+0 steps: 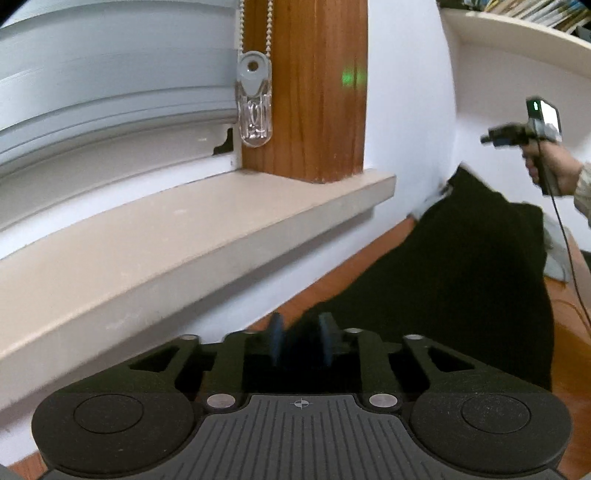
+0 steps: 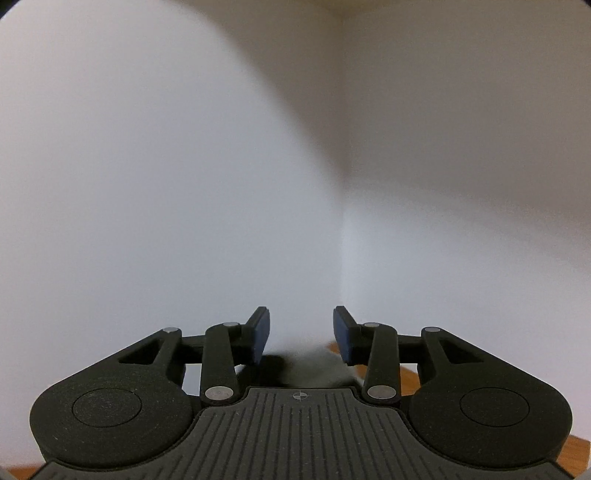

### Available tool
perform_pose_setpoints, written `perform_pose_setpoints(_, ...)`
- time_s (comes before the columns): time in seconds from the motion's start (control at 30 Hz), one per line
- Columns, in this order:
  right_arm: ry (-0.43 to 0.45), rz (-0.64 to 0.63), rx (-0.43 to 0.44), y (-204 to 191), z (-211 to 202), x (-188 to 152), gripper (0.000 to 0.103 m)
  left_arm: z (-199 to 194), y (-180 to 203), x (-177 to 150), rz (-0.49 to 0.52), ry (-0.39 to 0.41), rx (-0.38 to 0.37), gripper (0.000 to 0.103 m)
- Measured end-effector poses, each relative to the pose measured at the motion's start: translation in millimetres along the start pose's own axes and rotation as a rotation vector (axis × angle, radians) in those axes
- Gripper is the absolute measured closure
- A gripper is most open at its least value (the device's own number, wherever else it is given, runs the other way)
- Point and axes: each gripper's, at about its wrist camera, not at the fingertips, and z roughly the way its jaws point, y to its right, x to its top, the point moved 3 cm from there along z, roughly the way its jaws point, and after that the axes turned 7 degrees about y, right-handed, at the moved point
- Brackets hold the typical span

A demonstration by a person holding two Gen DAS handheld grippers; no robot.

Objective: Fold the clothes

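A black garment (image 1: 461,266) lies spread on the wooden table (image 1: 569,332), its far edge riding up against the white wall. In the left wrist view my left gripper (image 1: 301,334) is low over the garment's near corner, its blue pads (image 1: 275,338) apart; the gap looks dark and blurred, with no firm pinch visible. A hand holds my right gripper (image 1: 489,138) high above the garment's far end. In its own view the right gripper (image 2: 301,332) is open and empty, facing a wall corner, with black cloth (image 2: 273,363) and grey cloth (image 2: 325,363) below.
A beige window sill (image 1: 192,236) juts out on the left under a blind, with a wooden post (image 1: 306,110) and a clear cord pull (image 1: 255,110). A shelf with books (image 1: 535,22) is at top right. A grey cloth (image 1: 554,254) lies beyond the garment; a cable (image 1: 570,258) hangs from the right gripper.
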Motion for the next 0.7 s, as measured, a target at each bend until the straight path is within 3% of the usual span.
perform_pose_setpoints(0.13,-0.069,0.075,-0.036,61.0,-7.6,-26.6,0.063,-0.5,10.4,-9.5,0.005,0.014,-0.052,0.06)
perform_pose_setpoints(0.3,-0.224,0.107,0.02,108.9,-12.2,-73.3,0.063,10.5,10.1,-27.7,-0.029,-0.026,-0.091,0.06)
perform_pose_setpoints(0.5,-0.225,0.255,0.103,118.9,-4.8,-91.0,0.063,16.3,9.9,-37.1,-0.04,-0.061,-0.09,0.06)
perform_pose_setpoints(0.7,-0.264,0.233,0.087,83.5,25.3,-96.7,0.065,17.6,12.1,-37.7,-0.031,-0.073,-0.081,0.06)
